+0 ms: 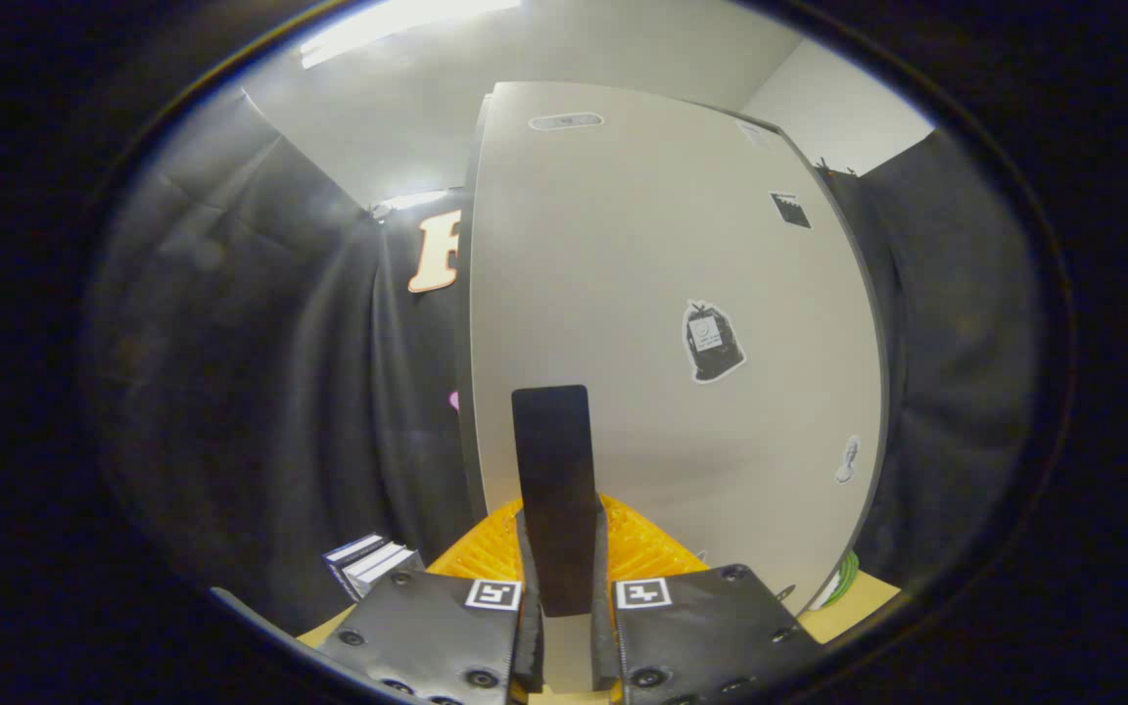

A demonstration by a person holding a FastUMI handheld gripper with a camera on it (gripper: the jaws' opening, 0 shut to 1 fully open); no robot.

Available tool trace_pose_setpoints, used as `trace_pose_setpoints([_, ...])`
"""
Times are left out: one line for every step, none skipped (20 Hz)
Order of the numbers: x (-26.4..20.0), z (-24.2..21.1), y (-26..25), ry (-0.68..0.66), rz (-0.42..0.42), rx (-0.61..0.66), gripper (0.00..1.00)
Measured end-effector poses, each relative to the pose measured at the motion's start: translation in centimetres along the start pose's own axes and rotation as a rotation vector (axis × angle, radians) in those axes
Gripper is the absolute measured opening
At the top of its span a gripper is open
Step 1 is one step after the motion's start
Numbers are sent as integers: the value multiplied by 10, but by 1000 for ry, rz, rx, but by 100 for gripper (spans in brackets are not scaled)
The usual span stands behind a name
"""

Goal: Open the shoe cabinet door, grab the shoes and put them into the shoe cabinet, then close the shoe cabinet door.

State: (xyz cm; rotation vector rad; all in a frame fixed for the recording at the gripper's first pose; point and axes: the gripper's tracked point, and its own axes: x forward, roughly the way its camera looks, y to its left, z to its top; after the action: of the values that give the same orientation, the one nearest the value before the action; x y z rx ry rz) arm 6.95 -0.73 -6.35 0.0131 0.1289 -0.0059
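Observation:
The white shoe cabinet door [662,245] stands right in front of me, with a few small stickers on its face. A flat black door handle [551,450] sticks out from its lower part and runs back between my fingers. My gripper [564,534] is shut on this handle, with a finger [529,578] pressed on each side. The door's left edge shows against the dark cloth wall. Whether the door is ajar I cannot tell.
A small stack of white and dark boxes [371,563] lies low to the left of the fingers. Something green [848,578] lies on a tan surface [868,595] by the cabinet's lower right corner. Black cloth hangs on both sides of the cabinet.

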Motion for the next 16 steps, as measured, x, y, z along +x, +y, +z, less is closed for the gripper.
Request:
trace_pose_setpoints([-3,0,-1,0,2,-2,21])
trace_pose_setpoints([-8,1,-2,1,5,-2,20])
trace_pose_setpoints([-13,2,-2,2,10,0,20])
trace_pose_setpoints([-18,3,-3,2,15,1,21])
trace_pose_setpoints([-22,4,-5,2,23,2,21])
trace_pose_setpoints([-27,5,-7,4,34,0,21])
trace_pose_setpoints([-33,4,-9,5,46,-2,20])
trace_pose_setpoints([-40,4,-12,9,59,-6,20])
trace_pose_setpoints([-46,5,-15,10,73,-9,20])
trace_pose_setpoints([-51,6,-17,11,87,-12,20])
trace_pose_setpoints([-54,8,-19,12,100,-14,20])
trace_pose_setpoints([-59,9,-22,14,113,-17,20])
trace_pose_setpoints([-63,9,-26,16,125,-20,20])
trace_pose_setpoints([-68,11,-29,17,138,-24,20])
trace_pose_setpoints([-73,11,-33,19,150,-26,20])
trace_pose_setpoints([-78,13,-37,21,161,-28,20])
